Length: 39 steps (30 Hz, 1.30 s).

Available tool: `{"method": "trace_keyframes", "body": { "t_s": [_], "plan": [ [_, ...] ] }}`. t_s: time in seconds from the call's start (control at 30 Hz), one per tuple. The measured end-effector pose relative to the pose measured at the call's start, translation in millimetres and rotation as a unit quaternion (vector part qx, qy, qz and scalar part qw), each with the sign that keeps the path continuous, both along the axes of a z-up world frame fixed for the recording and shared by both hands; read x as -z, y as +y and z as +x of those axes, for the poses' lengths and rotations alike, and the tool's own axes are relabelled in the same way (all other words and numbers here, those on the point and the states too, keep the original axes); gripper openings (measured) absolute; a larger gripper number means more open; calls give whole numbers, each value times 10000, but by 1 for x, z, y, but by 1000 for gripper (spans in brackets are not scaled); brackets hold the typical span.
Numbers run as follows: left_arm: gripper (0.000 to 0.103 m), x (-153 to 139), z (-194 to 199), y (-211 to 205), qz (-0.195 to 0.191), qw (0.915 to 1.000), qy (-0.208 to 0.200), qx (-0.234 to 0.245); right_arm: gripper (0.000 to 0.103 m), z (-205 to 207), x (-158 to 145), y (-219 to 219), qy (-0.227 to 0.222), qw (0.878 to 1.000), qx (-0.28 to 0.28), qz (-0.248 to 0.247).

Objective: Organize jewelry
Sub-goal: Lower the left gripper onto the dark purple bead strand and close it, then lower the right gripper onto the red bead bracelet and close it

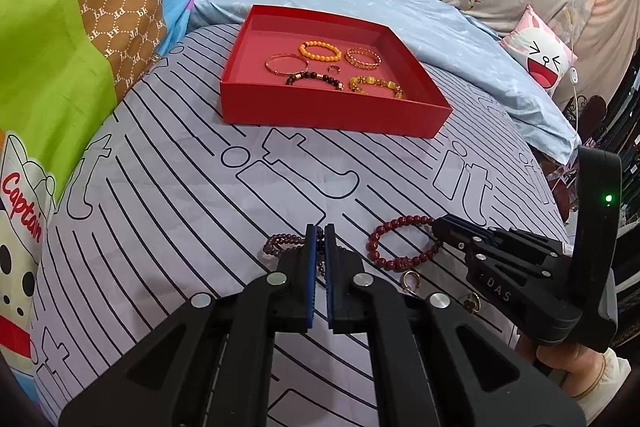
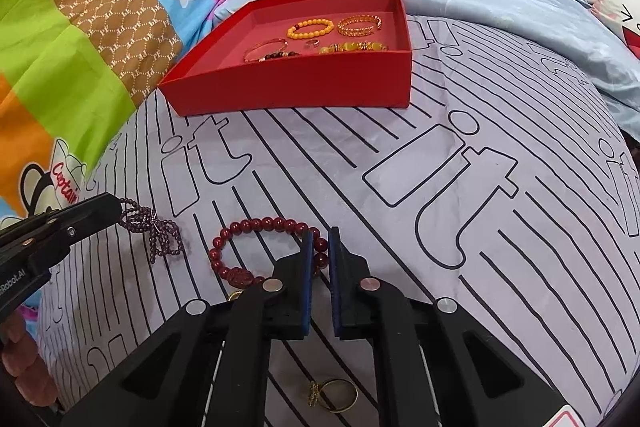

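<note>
Nearest, left wrist view: left gripper (image 1: 319,233), blue-padded fingers nearly together, pinching purple bead strand (image 1: 276,241) at the tips. Lettering "Robot.AI" (image 2: 12,283) on its body, read in the right wrist view.

Nearest, right wrist view: right gripper (image 2: 321,239), fingers closed on the right side of red bead bracelet (image 2: 264,227), the rest of the loop lying on the sheet to the left. Lettering "DAS" (image 1: 498,289) on its body, read in the left wrist view.

Gold ring (image 2: 336,393) on the sheet, near edge, below the right gripper's fingers. 2 small gold pieces (image 1: 410,281) (image 1: 472,303) just near of the red bracelet; kind not clear.

Striped sheet (image 1: 180,211) printed with outlined "it" repeated. Quilt (image 1: 48,75) at left with "Captain" (image 1: 24,203) in red script and "PF" monograms on brown patches.

Red box (image 1: 332,111), open-topped, far centre, well apart from both grippers. Contents, 6 pieces:
1. orange bead bracelet (image 1: 320,51), far
2. gold chain bangle (image 1: 362,58), far right
3. thin rose-gold bangle (image 1: 285,63), left
4. small ring (image 1: 334,69), centre
5. dark bead bracelet (image 1: 316,79), near
6. yellow bead bracelet (image 1: 376,85), near right
</note>
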<state>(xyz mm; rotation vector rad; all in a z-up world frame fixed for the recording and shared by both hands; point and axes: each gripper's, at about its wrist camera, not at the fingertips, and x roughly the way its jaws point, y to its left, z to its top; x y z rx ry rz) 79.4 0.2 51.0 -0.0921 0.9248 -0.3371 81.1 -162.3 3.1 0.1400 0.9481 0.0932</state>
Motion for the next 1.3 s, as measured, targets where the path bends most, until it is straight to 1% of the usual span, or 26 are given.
{"method": "trace_keyframes", "body": {
  "t_s": [0.17, 0.5, 0.53, 0.57, 0.7, 0.8, 0.9, 0.97, 1.03, 1.07, 1.1, 1.17, 1.2, 1.23, 1.3],
  "plan": [
    [3, -6, 0, 3, -26, 10000, -41, -19, 7, -5, -13, -3, -148, 9999, 24, 61],
    [3, -33, 1, 4, -64, 9997, -243, 33, 7, -15, -57, -9, -618, 9980, 57, 81],
    [3, -36, 2, 5, -67, 9996, -261, 39, 6, -15, -60, -10, -651, 9978, 62, 91],
    [3, -40, 4, 5, -74, 9996, -288, 41, 1, -14, -65, -12, -703, 9974, 58, 113],
    [3, -52, 14, 6, -63, 9994, -328, 40, 1, -9, -80, -14, -868, 9962, 55, 95],
    [3, -60, 22, 7, -52, 9992, -386, 6, 1, -2, -84, -17, -916, 9957, 87, 54],
    [3, -67, 27, 9, -54, 9989, -469, -29, 1, 1, -79, -22, -846, 9963, 114, 139],
    [3, -67, 27, 10, -57, 9989, -473, -32, 2, 2, -70, -24, -673, 9974, 101, 224],
    [3, -66, 28, 9, -54, 9990, -441, -20, 16, -1, -57, -25, -548, 9981, 191, 204],
    [3, -65, 28, 10, -51, 9991, -418, -21, 34, -3, -50, -24, -461, 9986, 212, 151],
    [3, -62, 28, 9, -52, 9993, -370, -18, 40, -6, -44, -23, -429, 9987, 228, 120],
    [3, -56, 27, 8, -48, 9996, -284, -22, 38, -9, -34, -21, -302, 9993, 180, 144],
    [3, -53, 27, 7, -47, 9997, -253, -19, 32, -10, -28, -18, -208, 9995, 120, 185],
    [3, -50, 26, 7, -44, 9998, -217, -13, 30, -11, -24, -16, -154, 9997, 68, 196],
    [3, -45, 26, 4, -41, 9999, -161, 2, 18, -10, -15, -11, -49, 9999, -14, 124]
  ]
}}
